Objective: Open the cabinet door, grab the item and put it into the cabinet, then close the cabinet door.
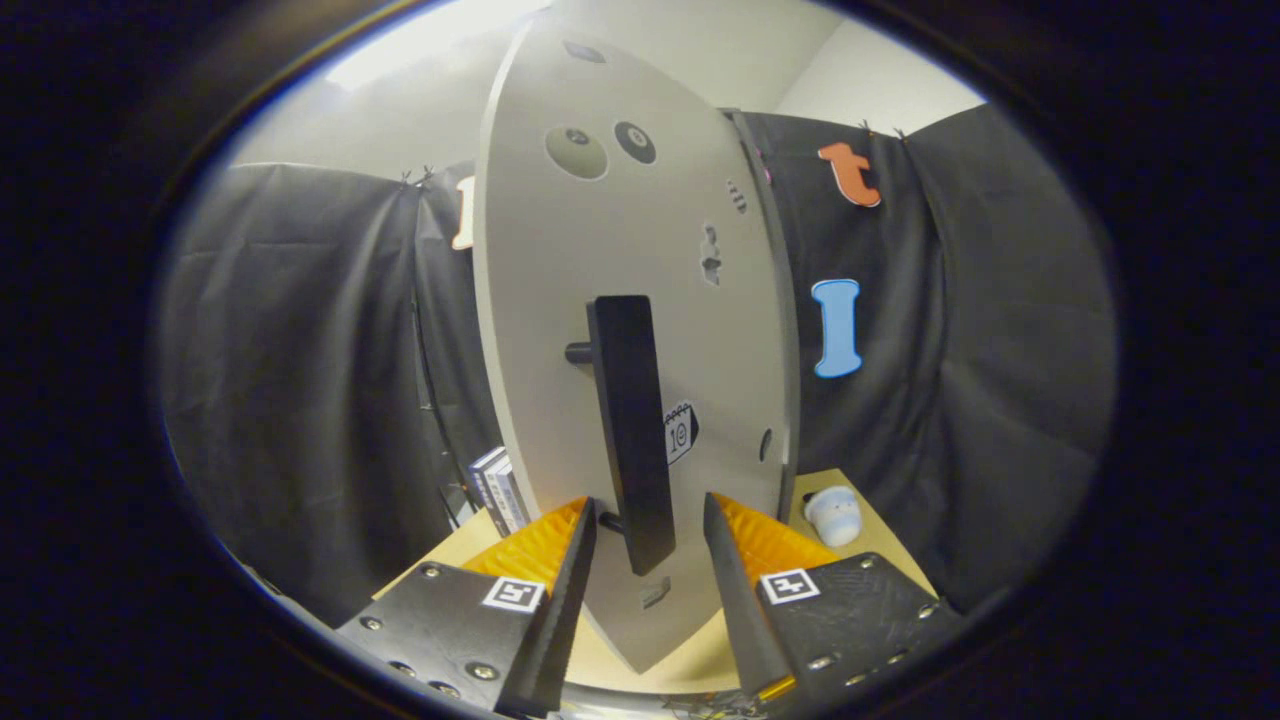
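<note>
A pale grey cabinet door [640, 250] stands close in front of me, seen at a slant. Its black bar handle [630, 430] runs upright, held off the door by short black posts. My gripper [650, 520] is open, its two orange-and-black fingers on either side of the handle's lower end without pressing on it. A small white rounded item [833, 515] lies on the tan tabletop [870, 530] to the right of the door, beyond my right finger.
Two or three dark books or boxes [498, 490] stand upright left of the door on the table. Black cloth walls close the booth behind and on both sides. The table's front edge lies just under my fingers.
</note>
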### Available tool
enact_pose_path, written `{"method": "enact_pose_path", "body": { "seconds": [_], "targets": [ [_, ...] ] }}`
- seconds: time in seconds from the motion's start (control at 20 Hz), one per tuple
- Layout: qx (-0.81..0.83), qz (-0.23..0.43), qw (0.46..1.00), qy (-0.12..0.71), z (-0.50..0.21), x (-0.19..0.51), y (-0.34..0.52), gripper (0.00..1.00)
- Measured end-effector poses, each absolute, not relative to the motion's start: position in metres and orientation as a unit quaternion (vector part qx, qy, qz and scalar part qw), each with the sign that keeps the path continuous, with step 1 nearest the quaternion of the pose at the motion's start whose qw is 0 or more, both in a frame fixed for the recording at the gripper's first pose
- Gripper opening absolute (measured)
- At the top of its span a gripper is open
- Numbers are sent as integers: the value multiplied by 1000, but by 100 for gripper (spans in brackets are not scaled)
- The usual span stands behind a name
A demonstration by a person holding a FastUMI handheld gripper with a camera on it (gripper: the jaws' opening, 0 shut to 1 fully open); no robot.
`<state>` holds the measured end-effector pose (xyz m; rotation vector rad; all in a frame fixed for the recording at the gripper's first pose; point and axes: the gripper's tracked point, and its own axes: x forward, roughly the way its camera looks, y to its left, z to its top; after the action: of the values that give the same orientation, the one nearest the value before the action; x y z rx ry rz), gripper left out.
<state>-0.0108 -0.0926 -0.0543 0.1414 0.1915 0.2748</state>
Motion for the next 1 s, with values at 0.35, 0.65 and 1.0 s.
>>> {"method": "enact_pose_path", "body": {
  "seconds": [0.35,0.65,1.0],
  "targets": [
    [67,160,980,94,-63,23,-53,67],
    [49,183,978,86,-59,49,-15,74],
    [46,185,979,74,-60,89,19,77]
  ]
}}
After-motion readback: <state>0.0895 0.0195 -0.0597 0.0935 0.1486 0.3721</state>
